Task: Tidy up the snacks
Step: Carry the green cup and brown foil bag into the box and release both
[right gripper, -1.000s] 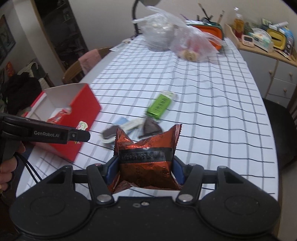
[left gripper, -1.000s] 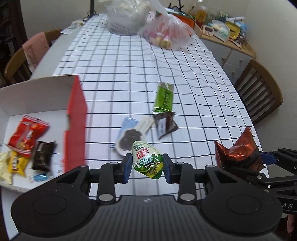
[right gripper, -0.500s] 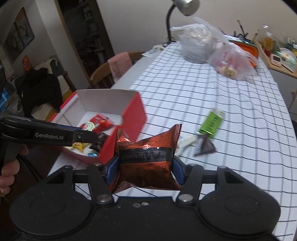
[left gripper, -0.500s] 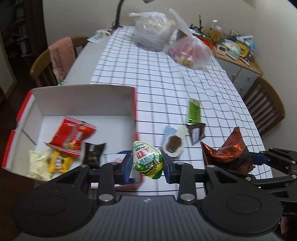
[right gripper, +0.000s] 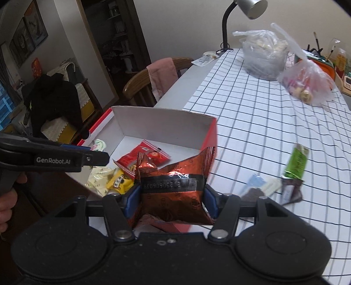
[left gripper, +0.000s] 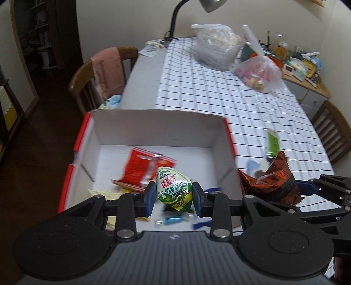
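My left gripper (left gripper: pixel 174 196) is shut on a small green-and-white snack packet (left gripper: pixel 174 188) and hangs over the open red box (left gripper: pixel 158 127) with white inside walls. In the box lie a red packet (left gripper: pixel 142 166), yellow and pale packets (right gripper: pixel 119 183) and small blue-wrapped sweets (left gripper: pixel 173 220). My right gripper (right gripper: pixel 172 198) is shut on a shiny copper-brown foil packet (right gripper: pixel 175 186), just right of the box's near corner. On the checked cloth to the right lie a green bar (right gripper: pixel 296 163), a dark brown packet (right gripper: pixel 290 189) and a pale blue-and-white packet (right gripper: pixel 257 186).
Two clear plastic bags (left gripper: pixel 216 51) (left gripper: pixel 257 73) sit at the table's far end under a desk lamp (right gripper: pixel 248 7). A wooden chair with a pink towel (left gripper: pixel 108 70) stands left of the table, another chair (left gripper: pixel 333 131) at the right. A cluttered sideboard (left gripper: pixel 300 65) lies beyond.
Both grippers have moved left with their packets. The left one, beside the box's red wall before, now hangs over the box; the right one has come up to the box's near corner.
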A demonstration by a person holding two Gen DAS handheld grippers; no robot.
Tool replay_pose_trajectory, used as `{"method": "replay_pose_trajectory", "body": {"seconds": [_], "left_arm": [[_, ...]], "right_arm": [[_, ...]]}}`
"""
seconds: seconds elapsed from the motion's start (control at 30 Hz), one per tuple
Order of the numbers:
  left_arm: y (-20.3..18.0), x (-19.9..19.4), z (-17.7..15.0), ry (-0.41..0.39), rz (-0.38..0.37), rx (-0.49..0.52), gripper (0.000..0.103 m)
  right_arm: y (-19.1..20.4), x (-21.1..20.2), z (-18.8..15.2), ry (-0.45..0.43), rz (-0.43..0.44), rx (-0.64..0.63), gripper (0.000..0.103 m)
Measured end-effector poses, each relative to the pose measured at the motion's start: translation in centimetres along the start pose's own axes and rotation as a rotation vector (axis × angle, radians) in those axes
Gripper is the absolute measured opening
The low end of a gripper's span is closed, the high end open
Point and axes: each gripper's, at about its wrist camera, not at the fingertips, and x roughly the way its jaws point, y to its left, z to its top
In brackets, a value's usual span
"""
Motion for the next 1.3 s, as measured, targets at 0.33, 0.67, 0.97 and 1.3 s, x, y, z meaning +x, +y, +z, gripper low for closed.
{"method": "replay_pose_trajectory", "body": {"seconds": [0.33,0.67,0.97,1.3], "left_arm": [[5.2,3.8,1.7,0.053,0.065,0.025,0.034],[7.4,9.0,3.1,0.192,0.071,0.063,0.034],[7.3,11.8,2.3,0.263,0.105,0.109,0.034],[7.0,12.7,1.6,0.296,0.095,0.127,0.036]], "right_arm": [[2.9,6.2,2.0,0.058,-0.019,-0.017,0.059],[4.6,11.1,2.5,0.143,-0.017,-0.043,0.059],[5.2,13.1,1.8,0.183,-0.031,-0.061,0.061],[5.4,12.7,1.6,0.166,-0.051,-0.058,0.076]]}}
